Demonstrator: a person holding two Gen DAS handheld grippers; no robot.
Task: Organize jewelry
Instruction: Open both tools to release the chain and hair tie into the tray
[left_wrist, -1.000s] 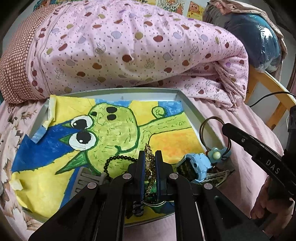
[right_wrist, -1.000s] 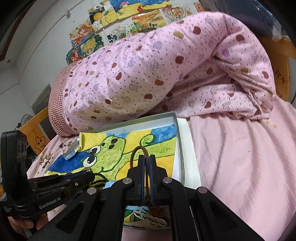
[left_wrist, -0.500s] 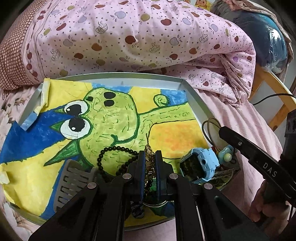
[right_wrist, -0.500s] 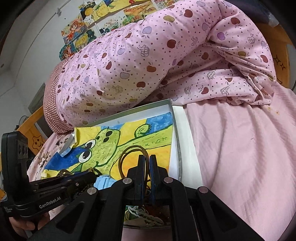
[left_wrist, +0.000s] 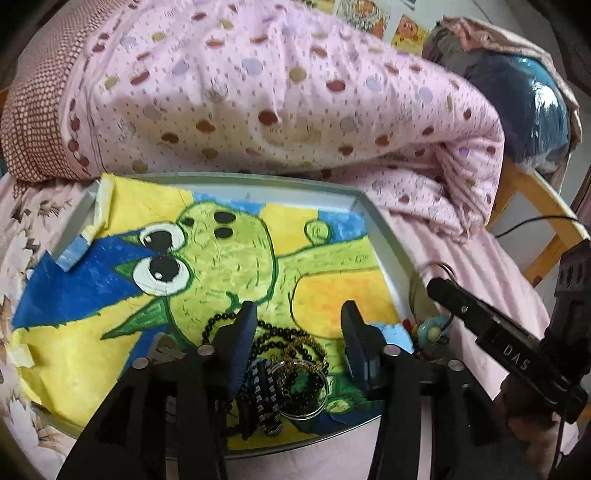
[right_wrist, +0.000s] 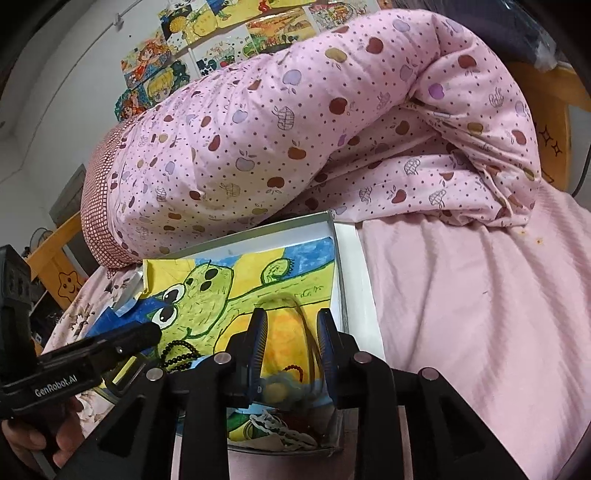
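A shallow metal tray (left_wrist: 384, 236) lined with a yellow, blue and green cartoon drawing (left_wrist: 221, 258) lies on the bed. My left gripper (left_wrist: 297, 317) is open above a pile at the tray's near edge: a gold chain (left_wrist: 306, 345), a black bead bracelet (left_wrist: 221, 321), a silver ring (left_wrist: 317, 391) and a striped clip (left_wrist: 264, 391). My right gripper (right_wrist: 291, 332) is open over the tray's near right corner, with a blurred brown hair loop (right_wrist: 306, 332) between its fingers. A light blue watch (left_wrist: 397, 334) lies beside the pile.
A rolled pink apple-print quilt (right_wrist: 295, 140) lies right behind the tray (right_wrist: 345, 280). Pink bedsheet (right_wrist: 480, 314) spreads to the right. A wooden bed frame (left_wrist: 535, 214) and a blue bundle (left_wrist: 532, 110) are at the far right. Drawings hang on the wall (right_wrist: 207, 40).
Both grippers have opened. The left one has let go of the gold chain, which now lies on the pile. The right one has released the brown loop, which is blurred between its fingers.
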